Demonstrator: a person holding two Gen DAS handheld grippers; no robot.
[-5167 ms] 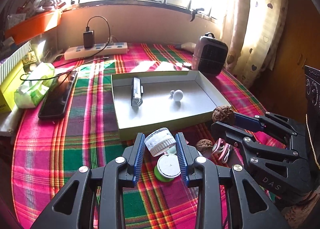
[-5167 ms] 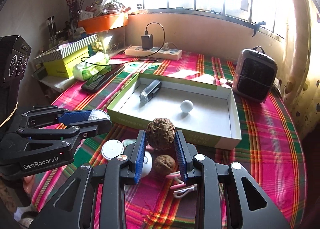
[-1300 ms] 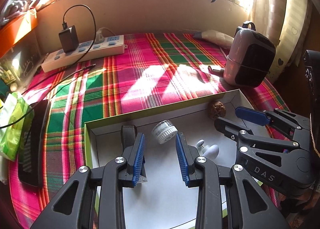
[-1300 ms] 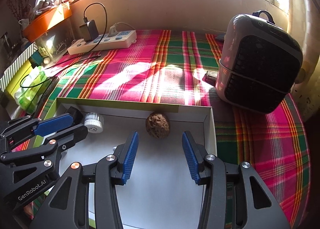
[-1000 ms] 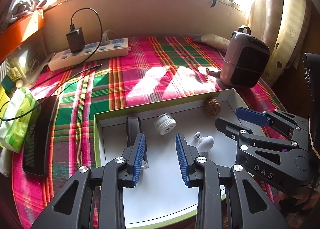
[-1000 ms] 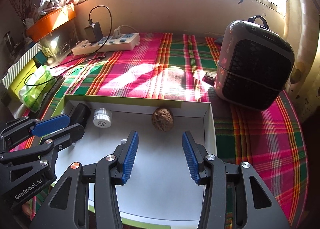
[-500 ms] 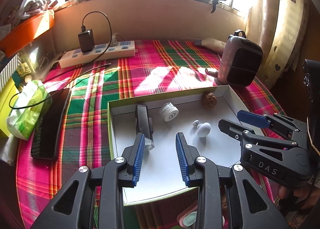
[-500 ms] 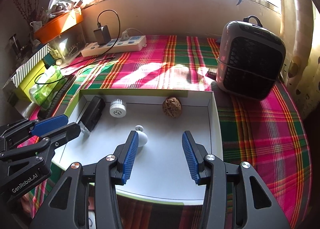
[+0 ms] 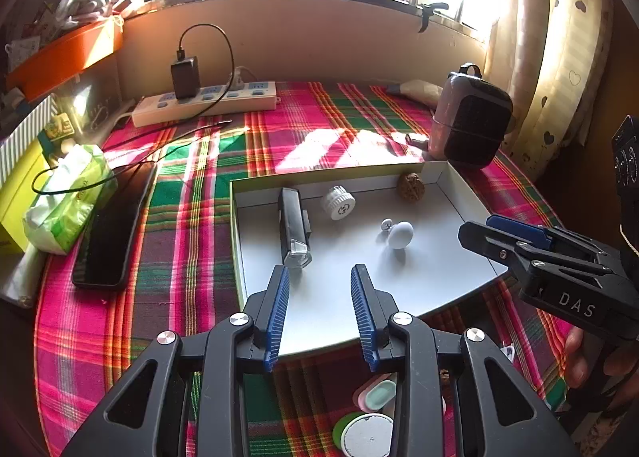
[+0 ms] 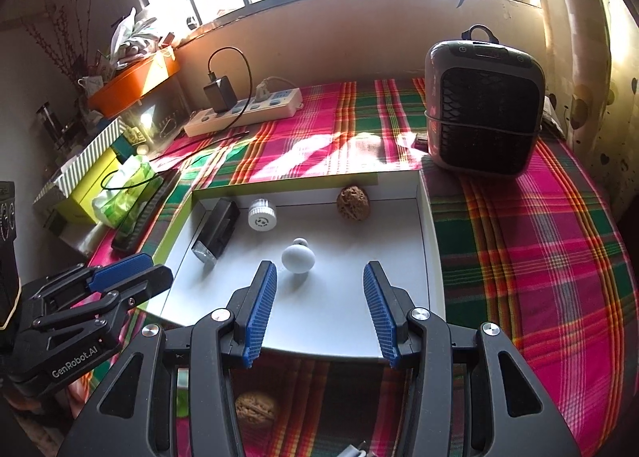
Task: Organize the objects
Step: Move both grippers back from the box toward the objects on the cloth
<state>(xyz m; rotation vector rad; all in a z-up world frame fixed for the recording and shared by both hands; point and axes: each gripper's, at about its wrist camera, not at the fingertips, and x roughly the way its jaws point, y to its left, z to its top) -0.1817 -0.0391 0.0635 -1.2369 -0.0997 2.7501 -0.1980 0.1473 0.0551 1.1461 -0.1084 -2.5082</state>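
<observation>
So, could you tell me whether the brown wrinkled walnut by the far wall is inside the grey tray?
Inside: the brown wrinkled walnut rests on the grey tray floor against its far wall.

Each hand-held gripper, left (image 9: 319,277) and right (image 10: 319,273), is built of black plastic with ribbed blue pads, silver screws, and white lettering.

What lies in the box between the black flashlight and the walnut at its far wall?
The white ribbed cap, between black flashlight and walnut; both views show it.
</observation>
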